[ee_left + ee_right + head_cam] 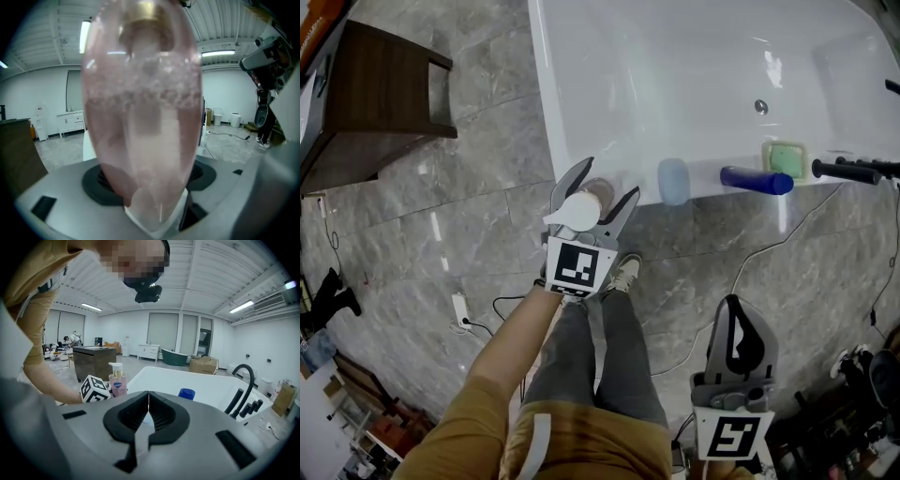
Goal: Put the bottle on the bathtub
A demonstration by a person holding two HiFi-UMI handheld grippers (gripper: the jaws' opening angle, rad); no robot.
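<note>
Pink pump soap bottle (117, 383) upright on the near-left rim of the bathtub (546, 112), between the spread jaws of the left gripper (606, 180); its base is hidden. Right gripper (148, 398) pressed together, empty.

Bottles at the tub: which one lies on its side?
The dark blue bottle, flat beside the green dish; the pale blue bottle and pink bottle stand upright.

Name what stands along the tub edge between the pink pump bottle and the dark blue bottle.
Only a pale blue container, shown in the head view.
</note>
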